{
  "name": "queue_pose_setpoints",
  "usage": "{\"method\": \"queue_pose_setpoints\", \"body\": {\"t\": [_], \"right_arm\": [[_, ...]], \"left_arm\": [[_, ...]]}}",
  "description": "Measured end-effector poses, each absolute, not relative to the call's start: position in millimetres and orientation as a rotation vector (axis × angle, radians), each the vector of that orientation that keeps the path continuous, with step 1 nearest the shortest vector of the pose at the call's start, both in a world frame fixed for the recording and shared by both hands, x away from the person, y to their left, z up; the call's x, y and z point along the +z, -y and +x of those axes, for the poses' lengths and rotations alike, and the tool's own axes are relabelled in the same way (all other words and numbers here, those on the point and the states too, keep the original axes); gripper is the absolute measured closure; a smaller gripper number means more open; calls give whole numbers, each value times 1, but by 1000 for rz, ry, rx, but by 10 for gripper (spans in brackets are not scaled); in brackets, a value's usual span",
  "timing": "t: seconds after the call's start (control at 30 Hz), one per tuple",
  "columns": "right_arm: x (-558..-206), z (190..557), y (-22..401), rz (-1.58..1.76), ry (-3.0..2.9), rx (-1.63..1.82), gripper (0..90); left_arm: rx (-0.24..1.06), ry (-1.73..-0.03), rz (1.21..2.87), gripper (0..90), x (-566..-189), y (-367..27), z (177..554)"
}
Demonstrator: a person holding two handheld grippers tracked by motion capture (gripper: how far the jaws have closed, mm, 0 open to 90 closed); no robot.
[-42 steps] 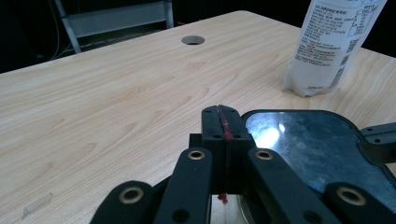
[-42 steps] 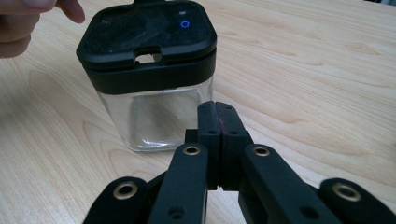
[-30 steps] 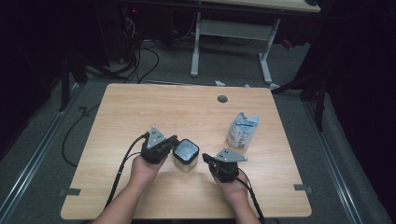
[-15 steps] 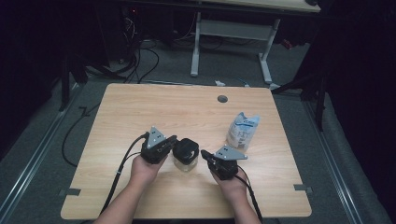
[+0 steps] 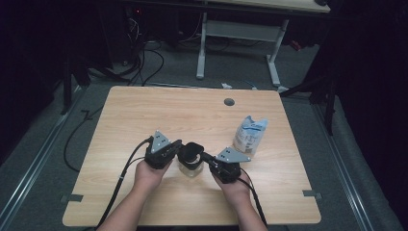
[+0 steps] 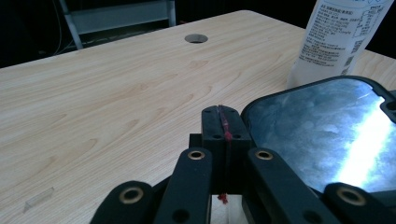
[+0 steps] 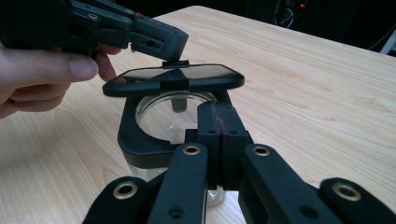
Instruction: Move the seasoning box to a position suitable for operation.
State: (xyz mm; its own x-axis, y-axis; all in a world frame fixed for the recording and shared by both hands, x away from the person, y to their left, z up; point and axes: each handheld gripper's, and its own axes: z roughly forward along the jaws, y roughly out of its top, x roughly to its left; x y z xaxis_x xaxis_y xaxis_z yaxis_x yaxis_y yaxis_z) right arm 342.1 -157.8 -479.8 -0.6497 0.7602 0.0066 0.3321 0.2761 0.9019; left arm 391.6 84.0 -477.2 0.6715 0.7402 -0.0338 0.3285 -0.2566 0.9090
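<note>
A clear jar with a black square collar (image 7: 135, 140) stands on the wooden table (image 5: 144, 115), near its front middle. Its black lid with a clear window (image 7: 173, 78) is raised off the collar, roughly level, on a post at the far side. My left gripper (image 7: 175, 44) is shut, and its tip rests over a small tab on the lid's far edge. In its own view, the left gripper (image 6: 223, 123) has the lid (image 6: 322, 130) just to its right. My right gripper (image 7: 219, 119) is shut, with its tip against the collar's near side. From above, both grippers flank the jar (image 5: 190, 167).
A white printed pouch (image 5: 250, 134) stands upright right of the jar, close behind the lid (image 6: 341, 37). A round cable hole (image 5: 229, 102) lies toward the table's far edge. Cables trail from both grippers over the front edge. A second desk's legs (image 5: 202, 43) stand beyond.
The lid lay flat on the jar a second ago and now stands raised off the collar. The right gripper has shifted slightly toward the jar. The left hand has kept still.
</note>
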Motion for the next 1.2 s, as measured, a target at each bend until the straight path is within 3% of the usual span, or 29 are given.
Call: {"method": "queue_pose_setpoints", "body": {"t": [0.47, 0.8, 1.2], "right_arm": [[-477, 345, 150, 949, -2132, 1353, 898], [-475, 345, 149, 943, -2132, 1359, 898], [-474, 342, 147, 934, -2137, 1366, 898]], "left_arm": [[492, -879, 1844, 900, -477, -92, 389], [469, -917, 1823, 900, -488, -117, 356], [408, -859, 1837, 900, -489, -94, 325]]}}
